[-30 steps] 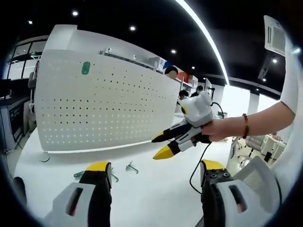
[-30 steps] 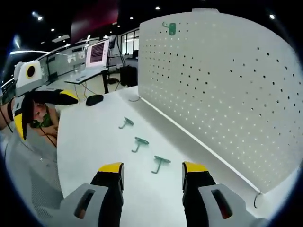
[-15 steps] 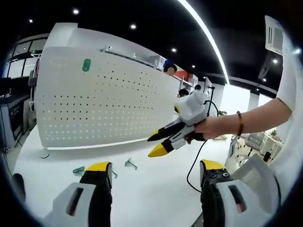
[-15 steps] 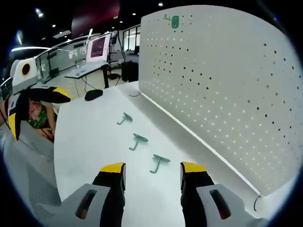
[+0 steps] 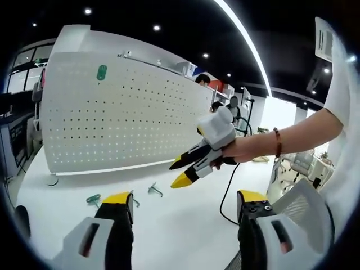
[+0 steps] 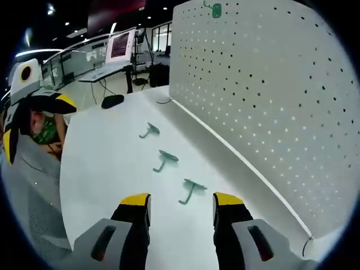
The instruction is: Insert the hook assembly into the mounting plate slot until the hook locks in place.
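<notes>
Dropped lower and nearer the three loose hooks since the earlier frame: right gripper, jaws wide and empty, nearest hook lying just ahead on the table. Best straddled across the shank, then carried to the pegboard. Left gripper likewise wide, empty.

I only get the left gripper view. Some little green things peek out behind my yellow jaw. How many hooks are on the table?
Observer: Three green hooks lie in a row on the white table along the pegboard: far hook, middle hook, nearest hook.
Operator: Is the other gripper holding one?
Observer: No. The right gripper is open and empty, with the nearest hook just ahead of its jaws.
Operator: Anything else there?
Observer: A dark computer mouse at the table's far end.
</notes>
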The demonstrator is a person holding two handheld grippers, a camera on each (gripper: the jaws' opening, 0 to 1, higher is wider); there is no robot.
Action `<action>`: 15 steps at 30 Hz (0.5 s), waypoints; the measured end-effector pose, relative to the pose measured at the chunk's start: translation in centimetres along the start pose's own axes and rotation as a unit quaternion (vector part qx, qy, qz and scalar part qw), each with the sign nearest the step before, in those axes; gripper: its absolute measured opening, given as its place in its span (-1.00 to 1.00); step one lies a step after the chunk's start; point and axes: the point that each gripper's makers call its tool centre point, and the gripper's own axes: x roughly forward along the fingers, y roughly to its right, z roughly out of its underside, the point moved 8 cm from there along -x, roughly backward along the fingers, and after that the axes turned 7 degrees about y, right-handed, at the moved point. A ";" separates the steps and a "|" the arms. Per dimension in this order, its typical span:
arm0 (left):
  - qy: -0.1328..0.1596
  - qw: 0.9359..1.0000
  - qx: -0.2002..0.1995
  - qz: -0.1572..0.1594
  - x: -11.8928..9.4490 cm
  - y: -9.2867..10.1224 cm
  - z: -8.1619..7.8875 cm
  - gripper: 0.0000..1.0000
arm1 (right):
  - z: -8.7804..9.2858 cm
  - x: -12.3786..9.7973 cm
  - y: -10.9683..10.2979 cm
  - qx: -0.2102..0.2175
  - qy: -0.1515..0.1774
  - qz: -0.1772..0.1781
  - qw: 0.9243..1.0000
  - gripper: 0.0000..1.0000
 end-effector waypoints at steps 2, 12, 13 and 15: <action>-0.002 1.000 0.001 0.001 0.0 0.1 0.1 0.54 | 0.1 0.1 0.1 -0.001 -0.004 -0.001 1.000 -0.11; -0.004 1.000 -0.001 0.002 -0.1 0.3 0.4 0.54 | 0.3 1.0 1.0 -0.020 -0.029 -0.009 0.999 -0.13; -0.004 1.000 -0.001 0.001 -0.1 0.2 0.5 0.54 | 0.2 1.1 1.1 -0.024 -0.032 -0.010 0.999 -0.13; -0.003 1.000 -0.004 0.000 -0.3 0.2 0.5 0.53 | 0.1 1.3 1.3 -0.030 -0.033 -0.011 0.999 -0.13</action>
